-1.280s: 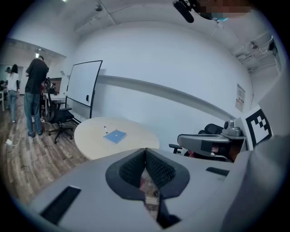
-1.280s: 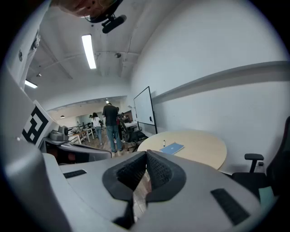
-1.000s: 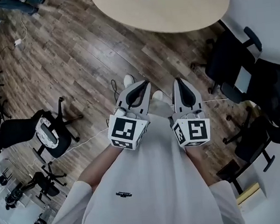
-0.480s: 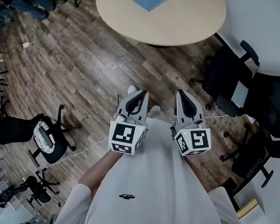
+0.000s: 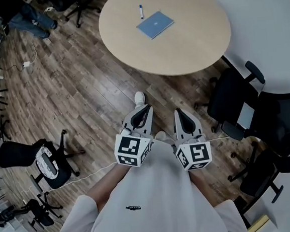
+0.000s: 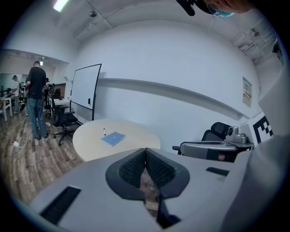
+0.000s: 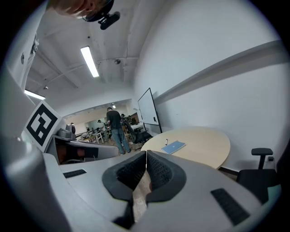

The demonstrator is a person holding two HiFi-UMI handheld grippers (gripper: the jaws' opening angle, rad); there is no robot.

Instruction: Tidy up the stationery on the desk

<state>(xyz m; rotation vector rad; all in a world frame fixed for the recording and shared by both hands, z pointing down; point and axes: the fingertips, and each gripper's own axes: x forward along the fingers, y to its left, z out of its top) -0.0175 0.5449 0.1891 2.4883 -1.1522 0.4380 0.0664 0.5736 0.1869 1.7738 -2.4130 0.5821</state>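
Observation:
A round beige table [image 5: 188,38] stands ahead of me, well beyond both grippers. On it lie a blue notebook [image 5: 154,24] and, to its left, a small pen [image 5: 141,11]. The notebook [image 6: 113,138] and pen [image 6: 104,132] also show in the left gripper view, and the notebook [image 7: 173,147] in the right gripper view. My left gripper [image 5: 145,108] and right gripper [image 5: 177,111] are held side by side close to my body, over the wooden floor. Both are shut with nothing between the jaws.
Black office chairs [image 5: 240,104] crowd the right side near the white wall. More chairs [image 5: 47,157] stand at the left, with a cable [image 5: 89,168] on the floor. A person [image 6: 35,99] stands by a whiteboard [image 6: 84,93] far left.
The view has shifted forward so the whole table with notebook and pen is now visible. Both grippers stay shut and side by side, slightly nearer the table.

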